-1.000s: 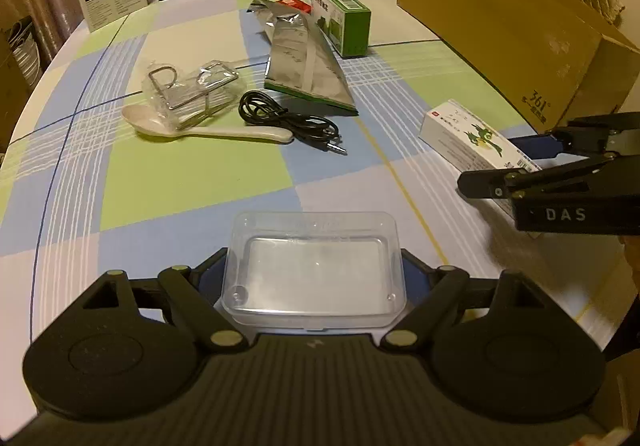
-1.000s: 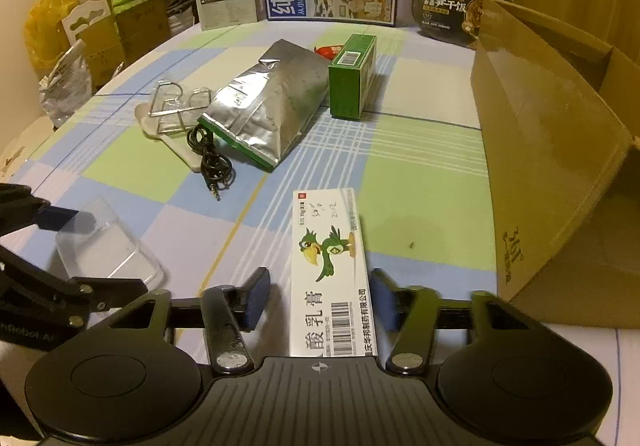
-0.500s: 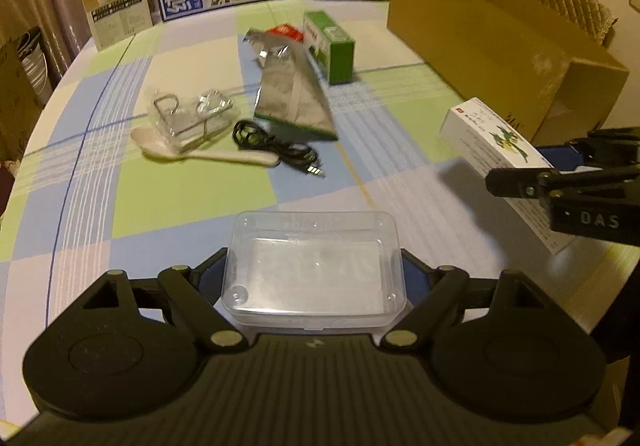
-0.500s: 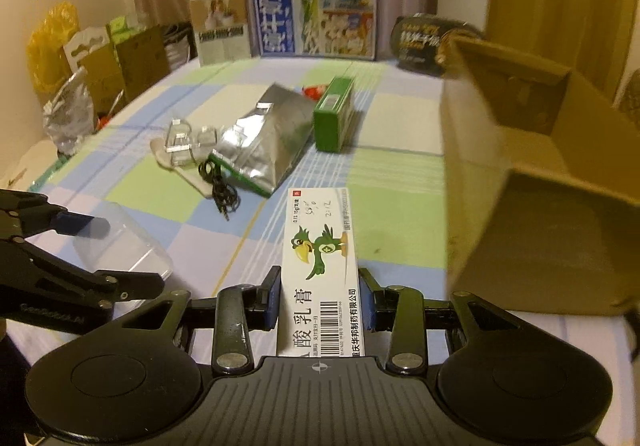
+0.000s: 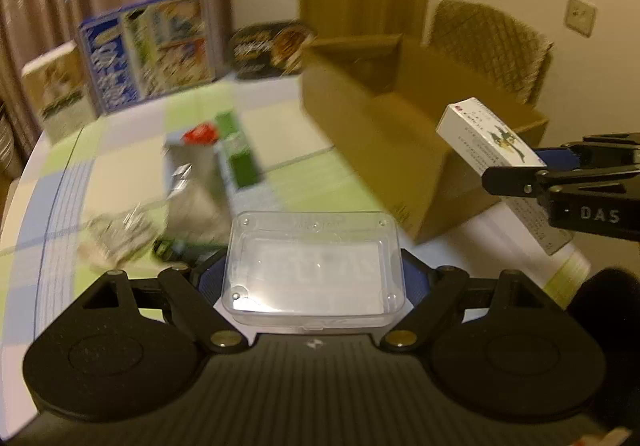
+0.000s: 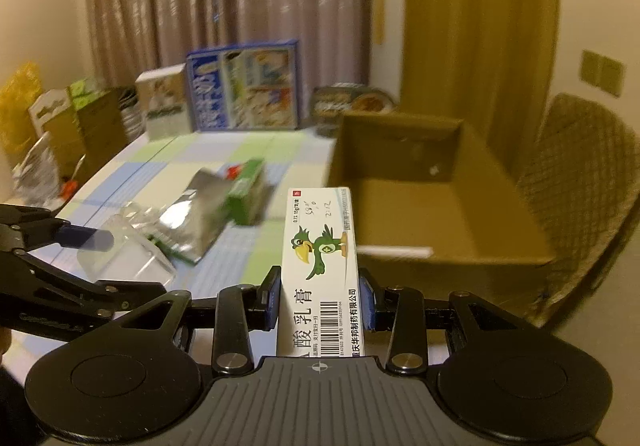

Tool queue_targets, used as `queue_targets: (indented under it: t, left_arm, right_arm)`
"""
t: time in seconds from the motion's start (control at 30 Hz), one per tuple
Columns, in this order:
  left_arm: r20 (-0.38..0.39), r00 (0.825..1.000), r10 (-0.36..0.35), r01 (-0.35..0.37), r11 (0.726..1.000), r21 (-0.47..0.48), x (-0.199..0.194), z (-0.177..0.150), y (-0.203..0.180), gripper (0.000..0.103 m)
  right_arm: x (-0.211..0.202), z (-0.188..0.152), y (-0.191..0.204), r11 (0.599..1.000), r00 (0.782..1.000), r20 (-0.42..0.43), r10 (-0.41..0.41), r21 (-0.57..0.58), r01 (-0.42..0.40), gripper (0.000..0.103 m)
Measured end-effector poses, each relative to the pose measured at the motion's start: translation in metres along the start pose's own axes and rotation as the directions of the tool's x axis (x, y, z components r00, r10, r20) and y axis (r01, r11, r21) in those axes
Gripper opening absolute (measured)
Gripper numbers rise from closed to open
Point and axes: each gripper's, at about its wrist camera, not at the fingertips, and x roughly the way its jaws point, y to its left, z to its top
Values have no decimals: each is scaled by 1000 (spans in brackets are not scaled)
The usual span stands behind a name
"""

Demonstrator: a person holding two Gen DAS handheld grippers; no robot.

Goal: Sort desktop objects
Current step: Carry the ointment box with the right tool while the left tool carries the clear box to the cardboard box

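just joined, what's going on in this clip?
A person is sorting tabletop clutter with two handheld claws. The left claw grips a clear plastic box; the right claw grips a white ointment carton with a green bird. Both items are off the table, near the open cardboard box. A foil pouch and green carton lie on the checked tablecloth.

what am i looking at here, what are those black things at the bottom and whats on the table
Those black shapes are two hand-held grippers, one in each of a person's hands, each carrying a camera looking along its fingers. The left gripper holds a clear plastic lidded box. The right gripper holds a white carton printed with a green bird. On the checked tablecloth lie a silver foil pouch and a green carton, beside an open brown cardboard box.
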Motion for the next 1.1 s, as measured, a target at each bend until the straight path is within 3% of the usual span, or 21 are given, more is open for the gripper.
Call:
queue_targets:
  t: [0.27, 0.6, 1.0, 1.1]
  left_arm:
    - [57, 996, -65, 61, 995, 74, 22, 62, -49, 82]
    - [73, 989, -125, 116, 986, 117, 73, 109, -84, 82]
    - [54, 985, -161, 152, 978, 144, 126, 126, -98, 83]
    - [50, 986, -158, 148, 976, 161, 131, 126, -99, 91]
  right_arm:
    - [3, 32, -59, 997, 996, 59, -64, 35, 62, 35]
    - [39, 58, -112, 995, 995, 51, -80, 69, 77, 36]
    - [84, 64, -143, 991, 997, 23, -77, 111, 74, 36]
    - [88, 62, -146, 991, 997, 17, -76, 115, 74, 36]
